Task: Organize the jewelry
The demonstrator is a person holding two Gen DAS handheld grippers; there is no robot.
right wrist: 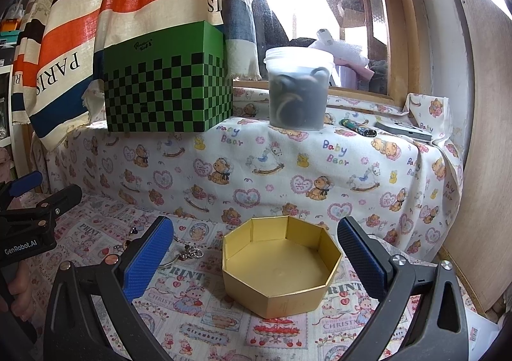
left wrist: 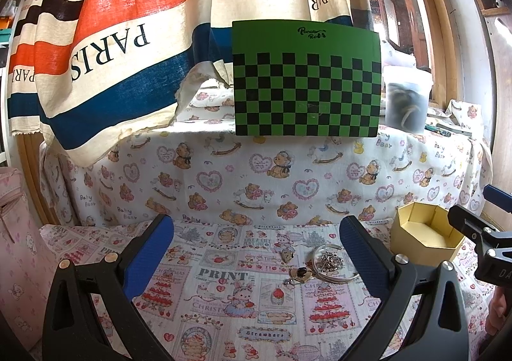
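Observation:
A small heap of jewelry lies on the printed cloth: a silver bangle (left wrist: 339, 278) around a tangled silver chain (left wrist: 331, 260), a heart pendant with a dark stone (left wrist: 302, 273) and a small charm (left wrist: 287, 254). My left gripper (left wrist: 256, 234) is open and empty, with the heap between its fingers, nearer the right one. A gold octagonal box (right wrist: 281, 265) stands open and empty between the fingers of my open right gripper (right wrist: 256, 233). The box (left wrist: 425, 238) sits right of the jewelry. Some jewelry (right wrist: 188, 254) shows behind the right gripper's left finger.
A raised ledge under bear-print cloth (left wrist: 256, 182) runs behind. On it stand a green checkered box (left wrist: 307, 89) and a translucent tub (right wrist: 299, 89), with a lighter (right wrist: 356, 127) and a flat grey device (right wrist: 404, 130). Striped fabric (left wrist: 128, 41) hangs at the back left.

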